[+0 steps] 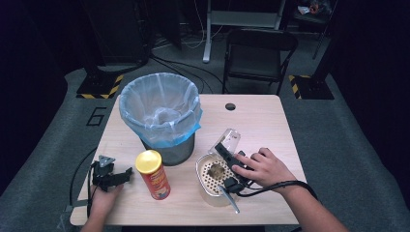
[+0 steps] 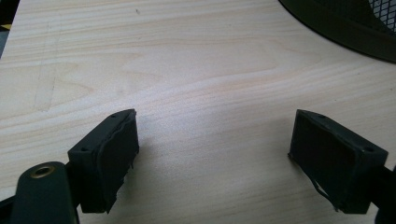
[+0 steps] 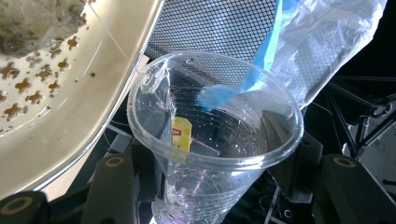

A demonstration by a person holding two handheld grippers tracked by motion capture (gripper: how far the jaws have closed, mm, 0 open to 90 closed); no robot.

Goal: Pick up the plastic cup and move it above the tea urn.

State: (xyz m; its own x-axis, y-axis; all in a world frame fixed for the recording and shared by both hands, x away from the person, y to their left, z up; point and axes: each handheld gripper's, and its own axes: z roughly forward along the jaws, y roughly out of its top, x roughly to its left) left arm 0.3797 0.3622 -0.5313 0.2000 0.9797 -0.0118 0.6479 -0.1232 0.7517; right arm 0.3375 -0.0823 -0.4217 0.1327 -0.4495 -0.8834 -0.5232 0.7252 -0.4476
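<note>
At the table's (image 1: 270,121) seven o'clock corner your left gripper (image 1: 126,175) rests with its jaws spread wide on nothing, just left of the upright yellow-lidded can (image 1: 152,174). The lined bin (image 1: 162,116) stands at eleven o'clock of that can. At the table's four o'clock your right gripper (image 1: 227,147) clamps the clear plastic cup (image 3: 212,154), tilted at the strainer's (image 1: 212,176) one o'clock edge, a yellow tea-bag tag (image 3: 181,133) inside.

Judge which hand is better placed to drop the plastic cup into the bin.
Right: the right gripper is shut on the plastic cup beside the bin; the left gripper is open over bare table.
</note>
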